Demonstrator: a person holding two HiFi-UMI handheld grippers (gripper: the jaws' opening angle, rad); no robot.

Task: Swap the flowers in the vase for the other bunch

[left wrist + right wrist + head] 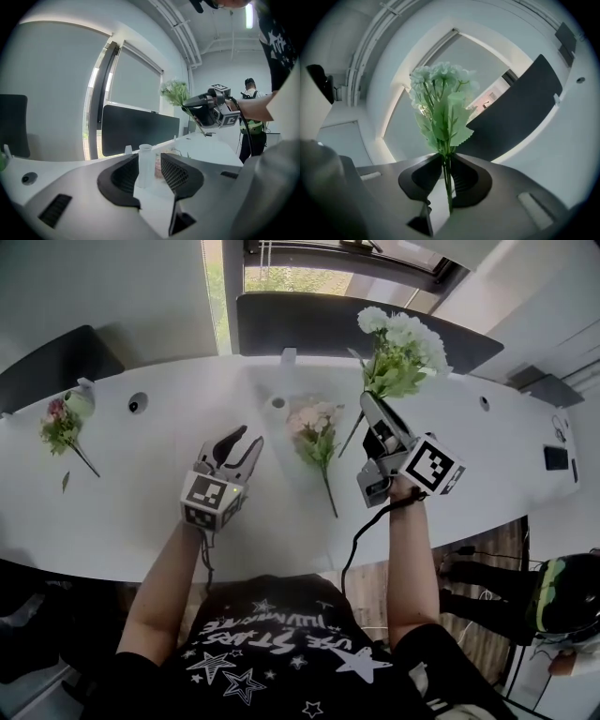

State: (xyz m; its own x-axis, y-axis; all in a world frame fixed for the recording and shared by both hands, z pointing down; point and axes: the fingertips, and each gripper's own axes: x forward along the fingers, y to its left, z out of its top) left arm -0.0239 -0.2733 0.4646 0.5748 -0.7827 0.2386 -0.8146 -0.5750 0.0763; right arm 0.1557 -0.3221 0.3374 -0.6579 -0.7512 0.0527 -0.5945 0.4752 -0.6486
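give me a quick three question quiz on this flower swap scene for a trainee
1. Multiple choice: what is the right gripper shut on? A) the white-flowered bunch B) a cup C) nothing
2. True or false: the vase stands empty.
3. Count: how many bunches lie flat on the table?

Key: 1. A. 2. True. 3. Two: the pink bunch in the middle and the small bunch at the far left.
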